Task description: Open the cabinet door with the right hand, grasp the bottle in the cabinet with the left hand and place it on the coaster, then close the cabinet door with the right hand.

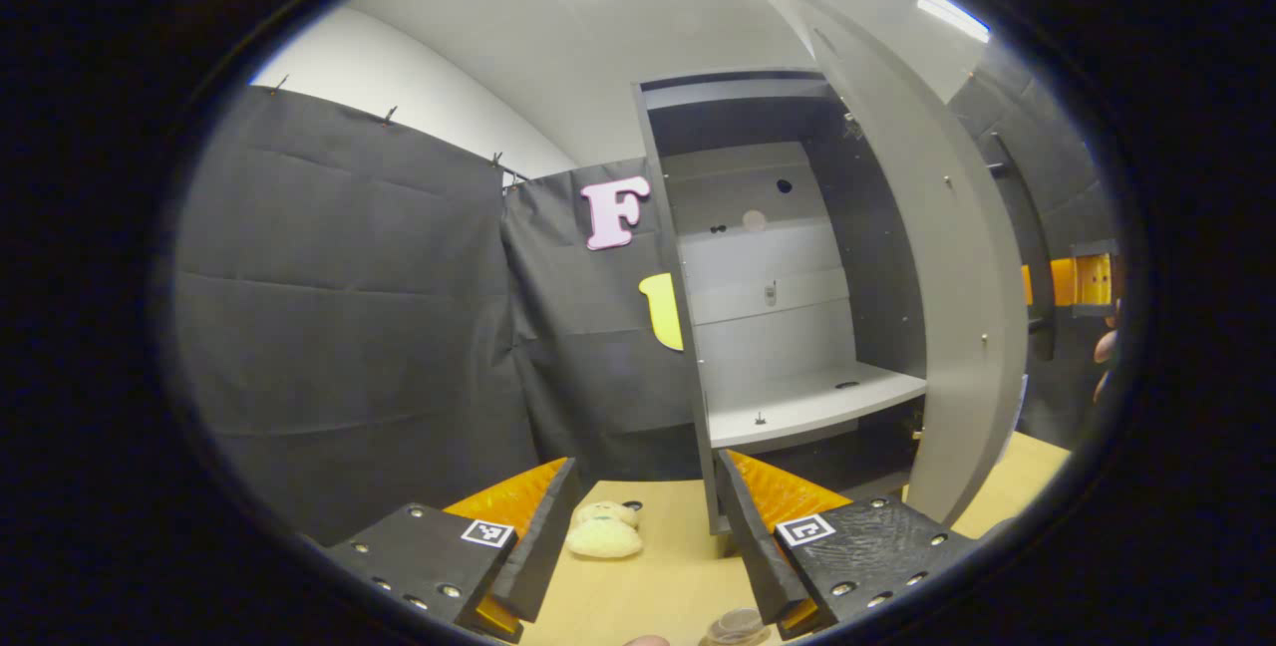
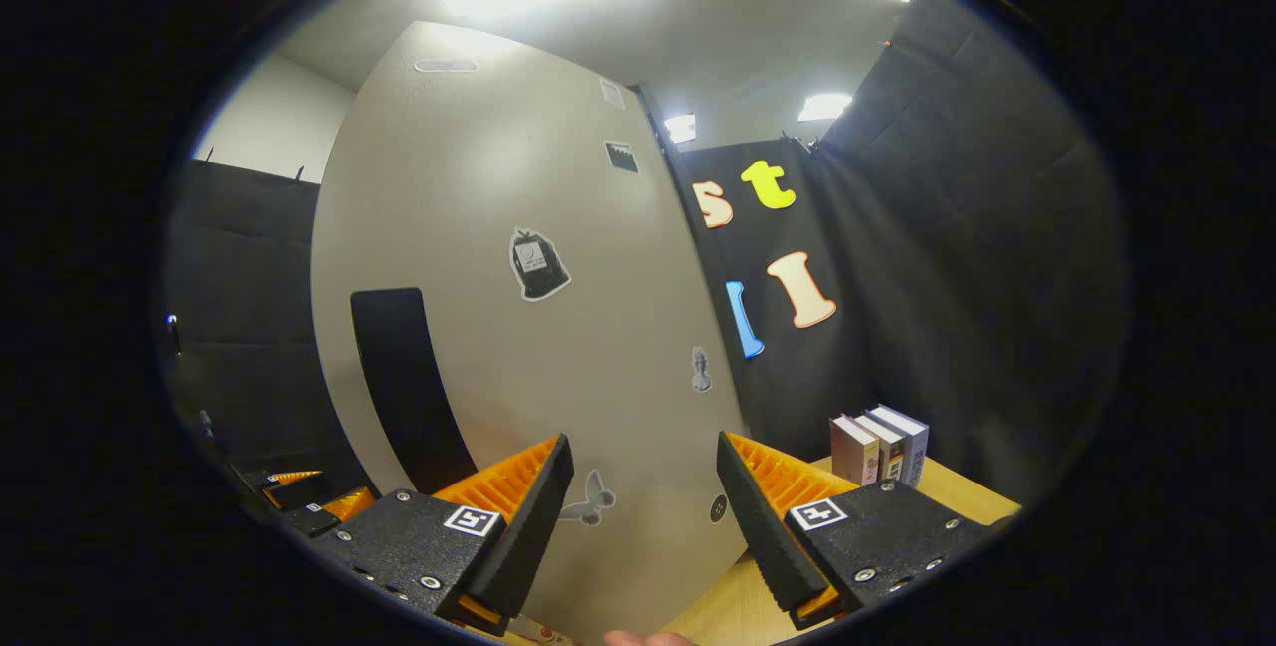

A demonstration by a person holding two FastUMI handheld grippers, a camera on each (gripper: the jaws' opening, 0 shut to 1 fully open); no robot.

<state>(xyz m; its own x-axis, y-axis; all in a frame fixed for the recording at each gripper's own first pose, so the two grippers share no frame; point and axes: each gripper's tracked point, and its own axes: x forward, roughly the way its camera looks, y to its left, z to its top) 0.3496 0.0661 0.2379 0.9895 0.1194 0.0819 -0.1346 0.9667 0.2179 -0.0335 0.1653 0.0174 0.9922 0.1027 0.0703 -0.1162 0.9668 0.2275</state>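
**Door open, shelf bare, bottle apparently down on the worktop**

The cabinet door [image 1: 957,307] stands swung wide, a flat grey panel with a matte, smooth face. In the right gripper view its outer side carries small stickers and a dark, upright handle strip [image 2: 404,377].

The right gripper [image 2: 643,501] faces that outer side from close by, fingers spread wide and holding nothing. That fits a hand waiting to push the door shut.

The left gripper [image 1: 643,516] points into the open cabinet [image 1: 778,257], fingers likewise wide apart and empty. The inner shelf [image 1: 807,402] is a pale, smooth board with nothing standing on it.

At the bottom edge of the left gripper view, low between the fingers, sits a rounded clear object [image 1: 736,626], probably the bottle seen from above. Whether it rests on the coaster cannot be told; too little of it shows.

A soft, cream, fuzzy toy [image 1: 603,531] lies on the light wooden worktop [image 1: 658,586] beside the cabinet's foot. A few books [image 2: 882,447] stand upright at the worktop's far side.

By this layout, closing the door looks to be what remains.
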